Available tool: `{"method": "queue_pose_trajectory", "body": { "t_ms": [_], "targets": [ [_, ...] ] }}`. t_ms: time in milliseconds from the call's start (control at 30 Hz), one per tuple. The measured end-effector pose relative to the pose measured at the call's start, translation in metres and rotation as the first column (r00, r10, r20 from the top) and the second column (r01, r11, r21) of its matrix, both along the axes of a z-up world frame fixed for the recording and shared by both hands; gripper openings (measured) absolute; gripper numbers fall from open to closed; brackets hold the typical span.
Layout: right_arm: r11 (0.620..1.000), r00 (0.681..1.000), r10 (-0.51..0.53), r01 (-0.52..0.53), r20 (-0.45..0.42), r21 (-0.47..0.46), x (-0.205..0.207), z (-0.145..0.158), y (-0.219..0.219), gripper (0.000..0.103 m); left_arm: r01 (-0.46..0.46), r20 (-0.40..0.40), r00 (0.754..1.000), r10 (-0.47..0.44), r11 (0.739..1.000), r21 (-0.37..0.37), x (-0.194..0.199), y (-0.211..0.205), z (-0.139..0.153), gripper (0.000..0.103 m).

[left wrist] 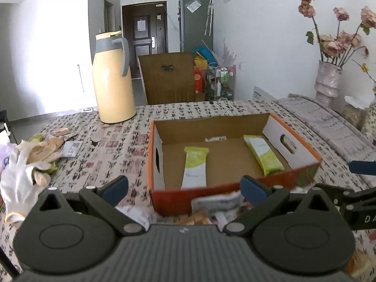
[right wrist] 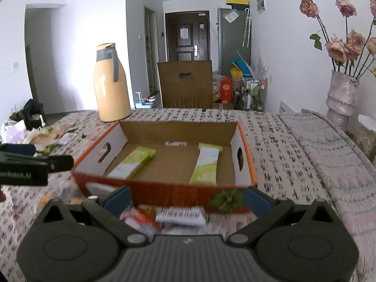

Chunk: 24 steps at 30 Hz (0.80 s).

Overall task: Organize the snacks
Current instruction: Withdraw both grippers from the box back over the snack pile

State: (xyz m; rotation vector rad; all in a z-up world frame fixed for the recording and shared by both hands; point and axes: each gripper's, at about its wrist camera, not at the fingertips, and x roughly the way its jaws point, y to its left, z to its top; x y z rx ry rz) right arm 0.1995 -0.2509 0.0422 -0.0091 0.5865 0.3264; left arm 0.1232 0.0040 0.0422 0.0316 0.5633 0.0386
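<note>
Both my grippers hang over the snack pile at the near edge of the orange box (left wrist: 235, 188), jaws spread wide, holding nothing. My left gripper (left wrist: 184, 191) has blurred wrappers (left wrist: 216, 201) between its fingers; my right gripper (right wrist: 186, 199) frames a white barcoded packet (right wrist: 179, 216). Two green snack bars (right wrist: 204, 164) lie inside the box

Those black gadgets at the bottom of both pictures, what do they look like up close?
Each is a handheld gripper with a dark grey ribbed body, two round black discs and angled black linkage arms with silver pivot pins. The left gripper and the right gripper both end in blue pads. Seen from the side, the left one carries white lettering, too blurred to read fully. No cables or sleeves show.
</note>
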Motion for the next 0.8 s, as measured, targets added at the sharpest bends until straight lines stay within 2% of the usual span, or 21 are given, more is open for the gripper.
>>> {"method": "queue_pose_trajectory", "body": {
  "t_ms": [400, 600, 700, 800],
  "targets": [
    [0.999, 0.998, -0.035, 0.035, -0.053, -0.008, -0.051, -0.036, -0.008, 0.103, 0.03, -0.016, 0.999, -0.03, 0.999, -0.017, -0.043, 0.011, -0.02, 0.103],
    [0.996, 0.995, -0.065, 0.06, -0.08, -0.068, -0.06, -0.058, -0.004, 0.103, 0.029, -0.036, 0.999, -0.03, 0.999, -0.029, -0.049, 0.016, -0.031, 0.103],
    [0.992, 0.992, -0.085, 0.075, -0.097, -0.106, -0.059, -0.069, 0.0, 0.1, 0.027, -0.058, 0.998, -0.03, 0.999, -0.036, -0.05, 0.017, -0.039, 0.103],
    [0.985, 0.987, -0.11, 0.092, -0.117, -0.144, -0.054, -0.079, 0.005, 0.09, 0.021, -0.072, 0.997, -0.024, 0.999, -0.045, -0.05, 0.019, -0.044, 0.103]
  ]
}}
